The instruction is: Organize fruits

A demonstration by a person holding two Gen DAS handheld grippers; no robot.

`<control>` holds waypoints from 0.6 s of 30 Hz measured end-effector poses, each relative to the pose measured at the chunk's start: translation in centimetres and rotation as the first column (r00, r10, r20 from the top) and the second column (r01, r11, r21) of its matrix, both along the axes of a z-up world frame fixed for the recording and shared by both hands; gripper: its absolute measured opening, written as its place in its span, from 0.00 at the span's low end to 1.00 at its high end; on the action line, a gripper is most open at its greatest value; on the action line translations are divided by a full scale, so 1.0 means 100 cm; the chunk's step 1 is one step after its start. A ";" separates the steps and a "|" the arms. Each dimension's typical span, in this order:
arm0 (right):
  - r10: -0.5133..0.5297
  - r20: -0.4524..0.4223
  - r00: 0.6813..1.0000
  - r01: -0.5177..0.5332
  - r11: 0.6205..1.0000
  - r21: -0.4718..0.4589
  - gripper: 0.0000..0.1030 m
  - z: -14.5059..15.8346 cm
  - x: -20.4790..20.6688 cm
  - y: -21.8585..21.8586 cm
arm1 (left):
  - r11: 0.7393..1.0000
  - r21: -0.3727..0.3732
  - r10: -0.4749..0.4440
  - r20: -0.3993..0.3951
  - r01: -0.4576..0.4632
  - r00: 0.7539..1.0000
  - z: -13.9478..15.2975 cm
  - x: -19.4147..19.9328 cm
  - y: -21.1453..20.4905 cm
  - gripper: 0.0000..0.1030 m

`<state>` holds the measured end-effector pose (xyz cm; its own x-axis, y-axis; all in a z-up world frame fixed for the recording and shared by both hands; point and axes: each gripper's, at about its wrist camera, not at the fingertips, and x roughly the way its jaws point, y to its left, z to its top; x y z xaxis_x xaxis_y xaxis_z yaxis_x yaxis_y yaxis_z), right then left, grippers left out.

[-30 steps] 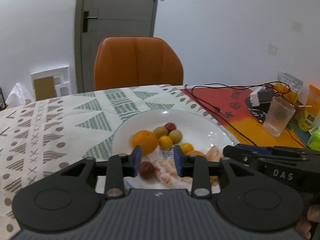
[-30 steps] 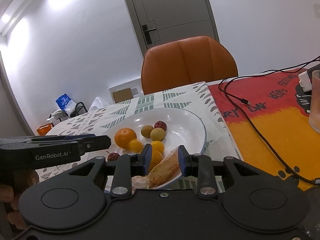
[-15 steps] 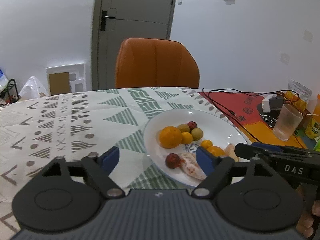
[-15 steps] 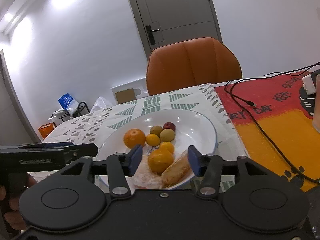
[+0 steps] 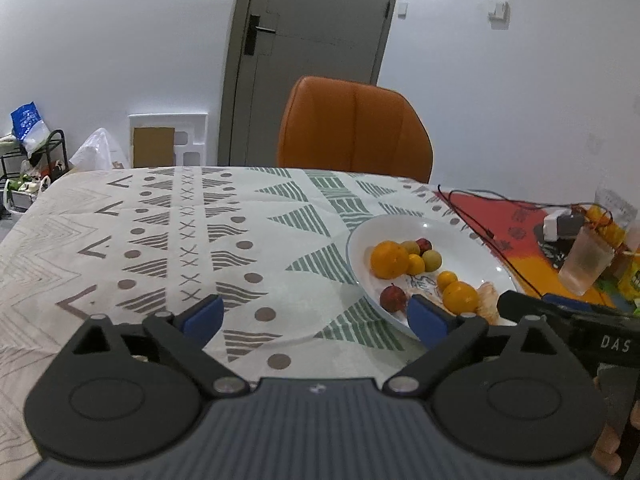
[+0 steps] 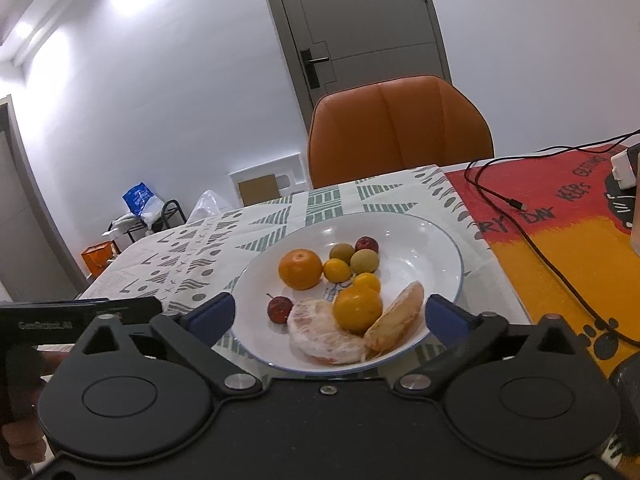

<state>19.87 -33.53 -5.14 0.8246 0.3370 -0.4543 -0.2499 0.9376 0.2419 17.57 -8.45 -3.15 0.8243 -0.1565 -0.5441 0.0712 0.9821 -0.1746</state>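
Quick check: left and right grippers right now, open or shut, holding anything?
Left gripper: open, jaws just opened, empty above the patterned tablecloth.
Right gripper: open, jaws just opened, holding nothing; round white plate of fruit lies beyond.

right hand-held gripper (image 5: 568,320): "DAS" | red mat (image 6: 560,216): "DAY", "KEEPS"

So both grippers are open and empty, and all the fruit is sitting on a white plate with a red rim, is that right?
Nearly. The plate is white with a thin blue rim, not red, as the right wrist view shows. The rest stands: the left gripper and right gripper are open and empty, their jaws having just opened, and the fruit sits on the plate.
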 end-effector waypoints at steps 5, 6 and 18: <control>0.010 -0.002 1.000 -0.010 1.000 0.008 1.00 0.005 -0.010 0.006 | 0.999 -0.005 0.037 0.019 -0.037 0.999 0.007 -0.016 0.011 1.00; 0.008 0.001 1.000 -0.008 1.000 0.010 1.00 0.006 -0.012 0.007 | 0.999 -0.005 0.044 0.020 -0.044 0.999 0.008 -0.018 0.013 1.00; 0.034 0.010 0.999 -0.034 0.999 -0.016 1.00 0.015 -0.040 0.028 | 0.994 0.006 0.106 0.026 -0.107 0.994 0.015 -0.055 0.042 1.00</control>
<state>15.91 -30.77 -3.62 0.8174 0.3574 -0.4518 -0.2838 0.9323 0.2241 12.12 -4.21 -1.68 0.8496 -0.0628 -0.5236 -0.0296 0.9856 -0.1663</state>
